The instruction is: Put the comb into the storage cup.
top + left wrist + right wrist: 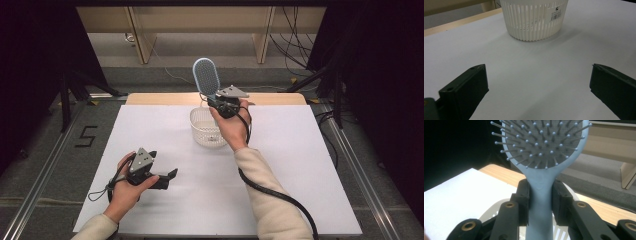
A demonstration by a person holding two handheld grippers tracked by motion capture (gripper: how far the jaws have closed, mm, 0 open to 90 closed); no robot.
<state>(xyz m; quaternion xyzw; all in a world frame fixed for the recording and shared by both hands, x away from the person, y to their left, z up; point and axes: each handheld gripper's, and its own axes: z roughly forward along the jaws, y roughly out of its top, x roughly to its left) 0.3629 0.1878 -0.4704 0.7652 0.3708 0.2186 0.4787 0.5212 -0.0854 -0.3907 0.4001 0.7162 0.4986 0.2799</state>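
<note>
Above the white basket, right gripper clamps hairbrush; left gripper apart.

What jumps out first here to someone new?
The pale blue hairbrush, held upright by its handle in the right gripper, stands above the white slatted basket at the far middle of the white table. Nearer on the left, the left gripper sits low over the table, its fingers spread wide with nothing between them.
</note>
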